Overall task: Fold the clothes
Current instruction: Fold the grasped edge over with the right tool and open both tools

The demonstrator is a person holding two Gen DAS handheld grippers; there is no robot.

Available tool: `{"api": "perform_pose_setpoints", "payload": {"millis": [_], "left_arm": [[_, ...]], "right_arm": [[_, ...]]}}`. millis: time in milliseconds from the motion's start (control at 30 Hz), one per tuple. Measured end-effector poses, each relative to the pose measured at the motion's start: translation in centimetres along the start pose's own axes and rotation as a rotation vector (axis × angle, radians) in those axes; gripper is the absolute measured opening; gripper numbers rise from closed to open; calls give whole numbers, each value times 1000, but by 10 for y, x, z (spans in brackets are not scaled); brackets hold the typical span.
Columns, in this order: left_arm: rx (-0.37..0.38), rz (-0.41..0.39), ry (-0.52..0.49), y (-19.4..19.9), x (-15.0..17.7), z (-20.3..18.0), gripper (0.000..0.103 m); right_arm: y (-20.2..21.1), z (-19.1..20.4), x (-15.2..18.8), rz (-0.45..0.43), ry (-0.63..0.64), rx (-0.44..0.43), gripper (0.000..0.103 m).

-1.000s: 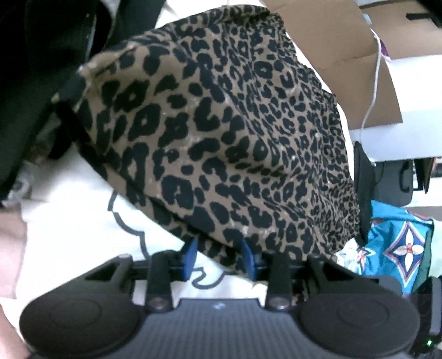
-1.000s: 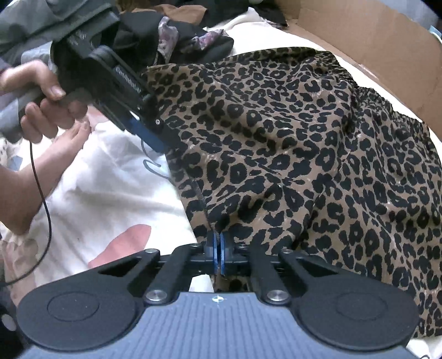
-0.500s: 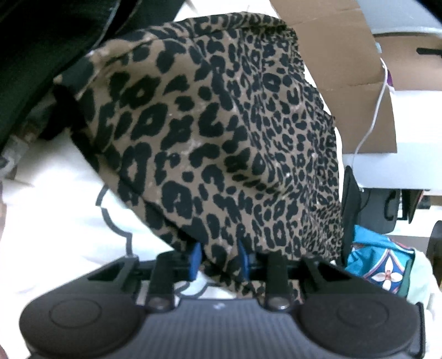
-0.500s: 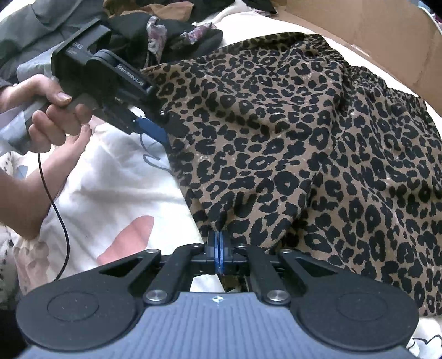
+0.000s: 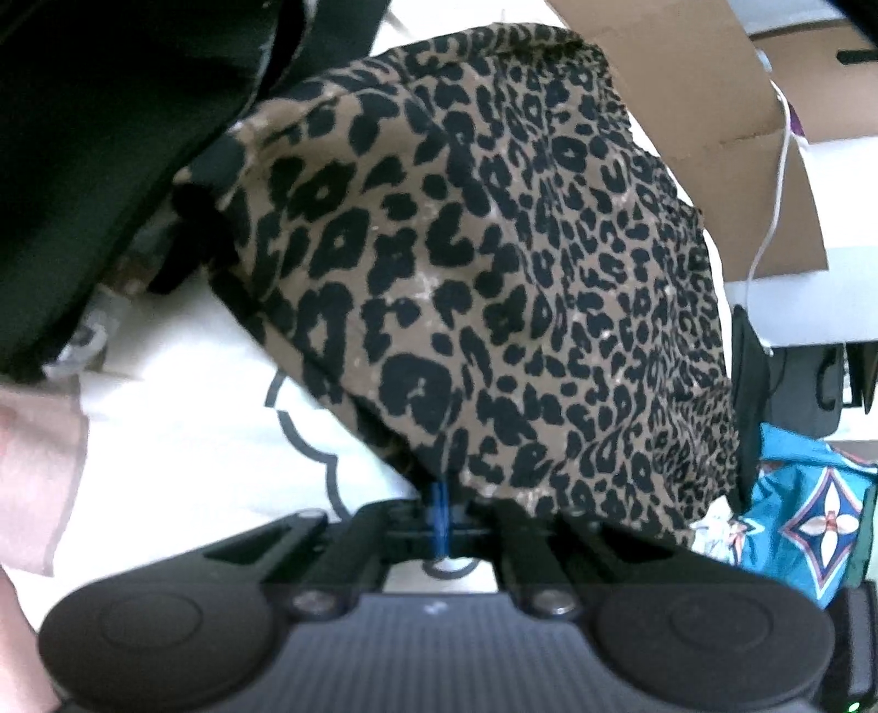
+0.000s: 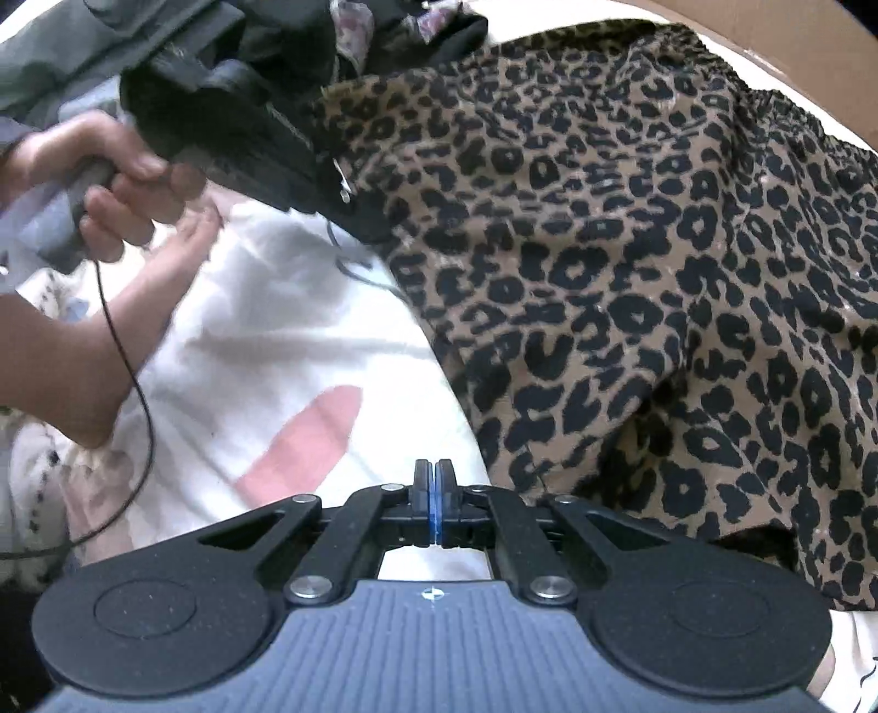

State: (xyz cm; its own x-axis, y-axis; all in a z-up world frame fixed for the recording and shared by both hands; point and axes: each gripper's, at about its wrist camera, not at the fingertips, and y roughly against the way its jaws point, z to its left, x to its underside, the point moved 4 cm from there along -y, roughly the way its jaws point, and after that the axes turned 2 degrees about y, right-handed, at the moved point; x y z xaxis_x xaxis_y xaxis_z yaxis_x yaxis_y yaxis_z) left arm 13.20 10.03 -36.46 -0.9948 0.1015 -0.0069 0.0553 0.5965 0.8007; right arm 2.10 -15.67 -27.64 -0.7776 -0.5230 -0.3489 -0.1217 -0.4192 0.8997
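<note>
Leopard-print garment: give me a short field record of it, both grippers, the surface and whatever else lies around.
garment: leopard-print garment, spread out and rumpled, not yet folded
surface: white patterned sheet
left gripper: shut, pinching the garment's near edge
right gripper: shut, no cloth seen between its pads; the garment's edge lies just beside it
left hand: grasps the left gripper's handle
surroundings: cardboard behind the garment; dark clothes piled at the far side

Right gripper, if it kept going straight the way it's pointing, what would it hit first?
Most likely the white bedsheet. The right gripper is shut with nothing visibly between its pads, and bare sheet lies just ahead of them; the leopard-print garment starts slightly to the side. Depth is unclear.
</note>
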Motion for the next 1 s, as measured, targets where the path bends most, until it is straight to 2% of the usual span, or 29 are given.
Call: {"api": "perform_pose_setpoints", "payload": {"millis": [100, 233, 367, 533, 600, 700, 833, 900, 967, 1000], "left_arm": [[-8, 6, -35, 4, 0, -3, 1], [-35, -1, -91, 15, 2, -7, 0], [-55, -29, -110, 29, 0, -5, 0], [-80, -120, -197, 48, -11, -25, 1], [-116, -168, -248, 59, -18, -31, 2], [-189, -244, -315, 72, -30, -38, 4], [-343, -371, -379, 90, -47, -40, 4], [-393, -404, -401, 91, -51, -43, 7], [-437, -392, -411, 89, -52, -38, 8], [-453, -381, -417, 87, -52, -35, 8]], "right_arm": [[15, -5, -9, -56, -46, -37, 1], [33, -19, -20, -145, -108, -44, 1], [37, -37, -27, -192, -174, 11, 5], [40, -62, -34, -226, -232, 95, 28], [42, -70, -35, -241, -237, 131, 35], [39, -81, -35, -247, -248, 160, 35], [28, -89, -33, -230, -238, 198, 35], [20, -94, -29, -200, -252, 210, 35], [11, -97, -22, -166, -273, 200, 34], [7, -98, -18, -151, -284, 190, 29]]}}
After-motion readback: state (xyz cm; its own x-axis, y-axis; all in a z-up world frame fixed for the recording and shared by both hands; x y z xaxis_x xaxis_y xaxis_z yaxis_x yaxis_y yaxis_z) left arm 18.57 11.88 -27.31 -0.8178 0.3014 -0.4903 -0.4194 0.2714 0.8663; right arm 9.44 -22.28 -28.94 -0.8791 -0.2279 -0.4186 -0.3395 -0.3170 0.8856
